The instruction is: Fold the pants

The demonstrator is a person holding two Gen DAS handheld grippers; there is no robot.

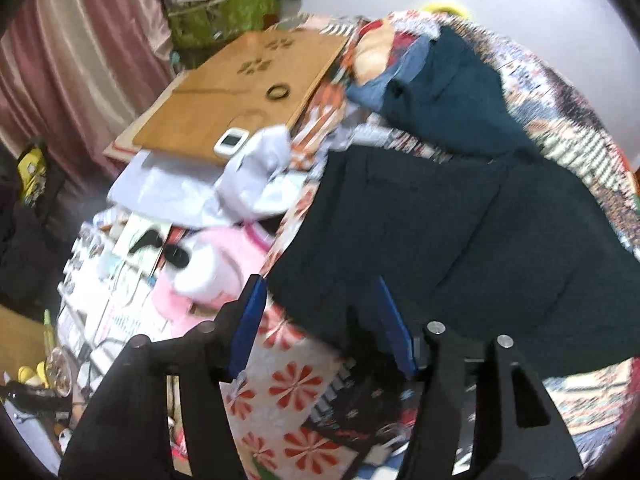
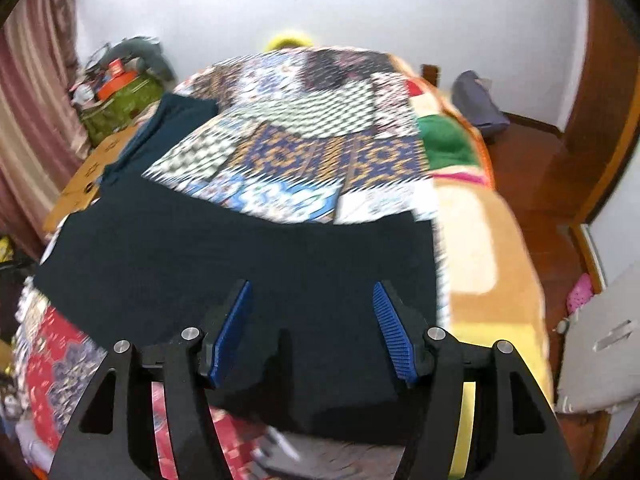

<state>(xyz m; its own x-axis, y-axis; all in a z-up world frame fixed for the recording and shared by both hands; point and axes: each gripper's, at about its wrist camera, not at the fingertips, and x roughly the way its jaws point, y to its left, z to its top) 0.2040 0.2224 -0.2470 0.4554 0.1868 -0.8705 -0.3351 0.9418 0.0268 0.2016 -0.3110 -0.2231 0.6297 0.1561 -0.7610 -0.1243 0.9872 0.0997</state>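
Patchwork bedding point(image 2: 320, 152) fills both views, and on it we find the dark navy cloth pants point(image 2: 240, 264) spread flat. Our right gripper point(image 2: 312, 328) stands wide, its blue ribbed pads point(image 2: 232, 332) apart over the garment's near edge at lower centre, gripping nothing. Our left gripper point(image 1: 320, 320) is spread wide too, the pants' point(image 1: 460, 248) lower corner lying between its pads. At upper left of the left view sits a wooden lap board point(image 1: 240, 88). We judge the fold is just starting; next both grippers must pinch the near edge and carry it over.
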